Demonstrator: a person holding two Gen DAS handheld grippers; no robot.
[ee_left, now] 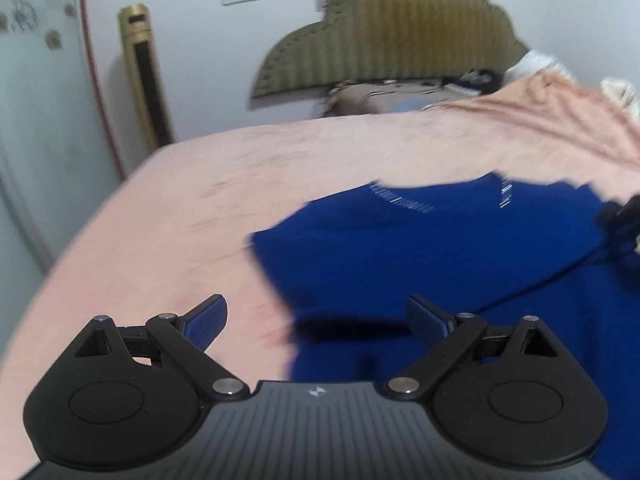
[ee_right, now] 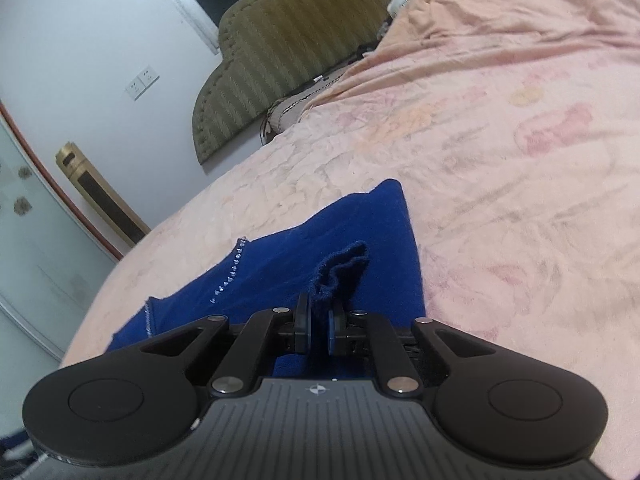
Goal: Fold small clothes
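On the pink bedspread (ee_right: 500, 168) lies the blue garment (ee_right: 280, 264), partly spread. The right gripper (ee_right: 319, 326) is clenched on a bunched edge; the left gripper (ee_left: 316, 320) hangs released above its corner. Judged mid-fold: next needs a left grasp.

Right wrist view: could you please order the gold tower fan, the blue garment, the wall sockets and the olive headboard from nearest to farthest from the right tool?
1. blue garment, a fold pinched in the right tool.
2. gold tower fan, left, beside the bed.
3. olive headboard, upper centre, on the far wall.
4. wall sockets, upper left; too close to the headboard to rank.
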